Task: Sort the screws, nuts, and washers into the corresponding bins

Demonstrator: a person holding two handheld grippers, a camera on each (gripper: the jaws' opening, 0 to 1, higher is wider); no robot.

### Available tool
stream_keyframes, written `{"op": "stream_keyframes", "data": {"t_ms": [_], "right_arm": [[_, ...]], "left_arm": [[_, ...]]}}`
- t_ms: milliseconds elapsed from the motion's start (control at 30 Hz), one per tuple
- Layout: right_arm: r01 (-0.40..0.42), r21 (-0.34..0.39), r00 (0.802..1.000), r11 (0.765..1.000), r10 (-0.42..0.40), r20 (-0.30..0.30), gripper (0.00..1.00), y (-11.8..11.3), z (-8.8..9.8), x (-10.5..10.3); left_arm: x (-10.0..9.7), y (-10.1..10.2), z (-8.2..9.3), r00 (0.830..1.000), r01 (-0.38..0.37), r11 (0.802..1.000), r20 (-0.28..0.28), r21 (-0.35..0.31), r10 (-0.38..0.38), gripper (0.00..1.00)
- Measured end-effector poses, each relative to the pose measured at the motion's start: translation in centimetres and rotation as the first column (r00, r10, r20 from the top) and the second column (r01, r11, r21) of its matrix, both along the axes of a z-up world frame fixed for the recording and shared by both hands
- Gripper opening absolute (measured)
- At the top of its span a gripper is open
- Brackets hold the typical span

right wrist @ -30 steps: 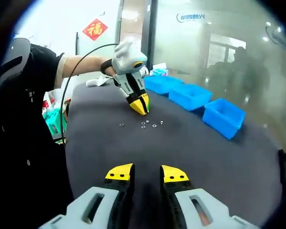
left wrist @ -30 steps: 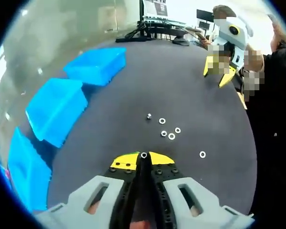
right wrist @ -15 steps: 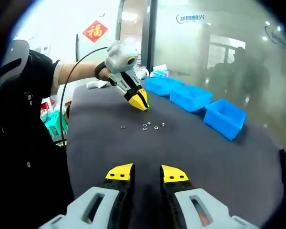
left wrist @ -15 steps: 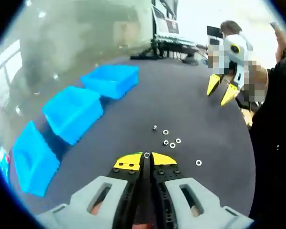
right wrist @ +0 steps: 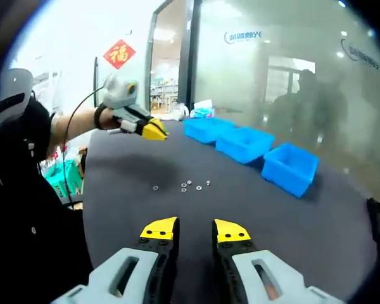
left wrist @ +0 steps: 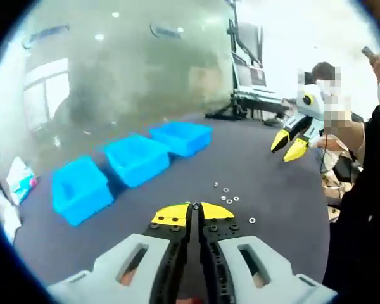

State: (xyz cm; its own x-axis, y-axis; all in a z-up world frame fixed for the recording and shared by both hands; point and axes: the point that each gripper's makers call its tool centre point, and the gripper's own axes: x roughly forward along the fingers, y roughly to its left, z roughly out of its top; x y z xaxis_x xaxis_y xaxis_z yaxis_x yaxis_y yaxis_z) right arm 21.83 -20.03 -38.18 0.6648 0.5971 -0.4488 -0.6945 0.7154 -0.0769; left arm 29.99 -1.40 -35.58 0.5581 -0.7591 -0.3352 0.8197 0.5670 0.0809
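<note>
In the left gripper view, three blue bins [left wrist: 137,159] stand in a row on the dark table [left wrist: 266,171]. The left gripper [left wrist: 194,207] has its yellow tips pressed together on a small washer [left wrist: 195,206]. Loose washers [left wrist: 228,193] lie just beyond, and the right gripper [left wrist: 290,143] hangs above the table with its tips apart. In the right gripper view, a red sign [right wrist: 119,54] shows one Chinese character; the glass lettering is too blurred to read.
</note>
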Motion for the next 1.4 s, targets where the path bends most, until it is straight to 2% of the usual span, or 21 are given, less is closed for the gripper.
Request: {"op": "stream_keyframes", "data": {"t_ms": [167, 233, 400, 567, 667, 700, 867, 900, 933, 1000, 1167, 1267, 1333, 1400], "right_arm": [[0.001, 0.013, 1.0, 1.0, -0.001, 0.0, 0.18, 0.4, 0.1, 0.1], [0.001, 0.014, 1.0, 1.0, -0.001, -0.001, 0.17, 0.5, 0.1, 0.1], [0.005, 0.026, 1.0, 1.0, -0.004, -0.002, 0.17, 0.7, 0.1, 0.3], [0.011, 0.029, 1.0, 1.0, -0.011, -0.006, 0.17, 0.5, -0.1, 0.3], [0.016, 0.029, 1.0, 0.999, -0.016, -0.01, 0.17, 0.5, -0.1, 0.3], [0.017, 0.029, 1.0, 0.999, -0.017, -0.011, 0.17, 0.5, -0.1, 0.3], [0.028, 0.03, 0.999, 0.999, -0.028, -0.017, 0.17, 0.2, -0.3, 0.2], [0.029, 0.03, 0.999, 0.999, -0.028, -0.018, 0.17, 0.2, -0.3, 0.2], [0.031, 0.028, 0.999, 0.999, -0.03, -0.019, 0.17, 0.2, -0.4, 0.2], [0.032, 0.029, 0.999, 0.999, -0.031, -0.022, 0.17, 0.2, -0.5, 0.1], [0.041, 0.03, 0.999, 0.999, -0.04, -0.022, 0.17, -0.1, -0.4, 0.1], [0.047, 0.03, 0.999, 0.998, -0.046, -0.024, 0.17, -0.4, -0.5, 0.1], [0.048, 0.03, 0.999, 0.998, -0.047, -0.024, 0.17, -0.4, -0.5, 0.1], [0.049, 0.033, 0.999, 0.998, -0.048, -0.024, 0.17, -0.4, -0.5, 0.1]], "left_arm": [[1.3, 2.7, 1.0, 0.994, -0.093, 0.995, 0.044, -0.039, 0.095, 0.0], [2.4, 3.9, 1.3, 0.988, -0.142, 0.989, 0.063, -0.049, 0.145, 0.0], [5.6, 6.5, 2.0, 0.959, -0.261, 0.962, 0.096, -0.079, 0.268, 0.0], [8.5, 8.0, 2.2, 0.933, -0.336, 0.937, 0.099, -0.099, 0.345, 0.0], [10.4, 8.3, 2.2, 0.922, -0.365, 0.926, 0.104, -0.091, 0.374, 0.0], [11.4, 8.5, 2.2, 0.913, -0.385, 0.918, 0.111, -0.089, 0.394, 0.0], [14.4, 7.9, 1.7, 0.91, -0.399, 0.914, 0.093, -0.074, 0.404, 0.0], [13.6, 7.1, 1.7, 0.907, -0.406, 0.911, 0.093, -0.069, 0.411, 0.0], [14.2, 6.9, 1.6, 0.905, -0.412, 0.909, 0.089, -0.066, 0.416, 0.0], [16.2, 7.5, 1.5, 0.899, -0.425, 0.903, 0.088, -0.06, 0.428, 0.0], [18.6, 7.6, 1.1, 0.889, -0.451, 0.892, 0.076, -0.036, 0.452, 0.0], [20.0, 7.7, 0.8, 0.883, -0.466, 0.884, 0.043, -0.035, 0.467, 0.0], [20.5, 7.6, 0.3, 0.883, -0.469, 0.882, -0.002, -0.04, 0.469, 0.0], [21.0, 7.5, 0.1, 0.879, -0.476, 0.878, -0.016, -0.044, 0.476, 0.0]]}}
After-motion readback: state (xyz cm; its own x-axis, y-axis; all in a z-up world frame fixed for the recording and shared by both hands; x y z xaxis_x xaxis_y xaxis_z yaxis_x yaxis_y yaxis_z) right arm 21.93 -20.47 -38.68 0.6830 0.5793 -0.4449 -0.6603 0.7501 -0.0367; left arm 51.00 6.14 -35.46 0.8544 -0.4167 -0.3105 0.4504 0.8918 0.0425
